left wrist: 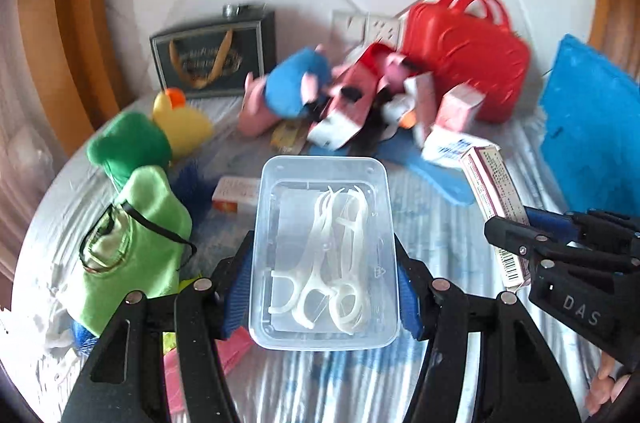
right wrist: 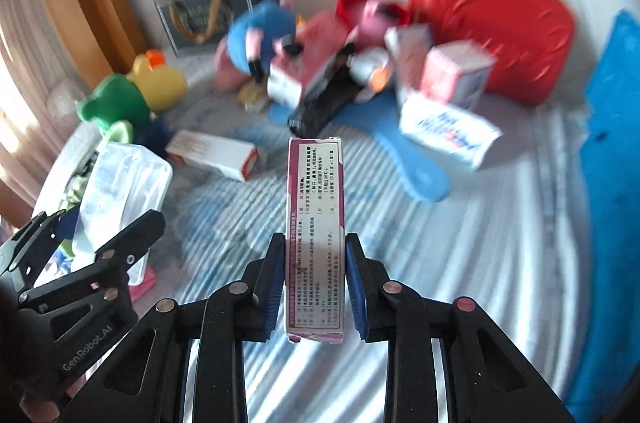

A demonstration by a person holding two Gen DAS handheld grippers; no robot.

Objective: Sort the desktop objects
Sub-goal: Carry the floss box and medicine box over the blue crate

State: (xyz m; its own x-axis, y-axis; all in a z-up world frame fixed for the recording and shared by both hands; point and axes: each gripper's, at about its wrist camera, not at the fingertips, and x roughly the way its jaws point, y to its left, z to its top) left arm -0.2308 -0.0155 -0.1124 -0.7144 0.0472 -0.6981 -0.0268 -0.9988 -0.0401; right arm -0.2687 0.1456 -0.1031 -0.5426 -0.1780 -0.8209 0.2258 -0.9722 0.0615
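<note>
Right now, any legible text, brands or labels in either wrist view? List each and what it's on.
"DAS": right gripper body.
"GenRobot.AI": left gripper body.
Purple-and-white box, held by the right gripper: printed panel, too small to read.
Dark framed sign, white-and-blue box, orange-and-white box: blurred, unreadable.

Black plastic grippers w/ blue pads (right wrist: 355, 287); silver screws (left wrist: 440, 284); "DAS", "GenRobot.AI" markings.

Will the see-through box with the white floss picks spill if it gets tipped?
Probably. The clear plastic box shows no lid, and the floss picks lie loose inside, so they would likely slide out. It looks light and fairly stiff; the left gripper holds its sides without visibly squashing them.
</note>
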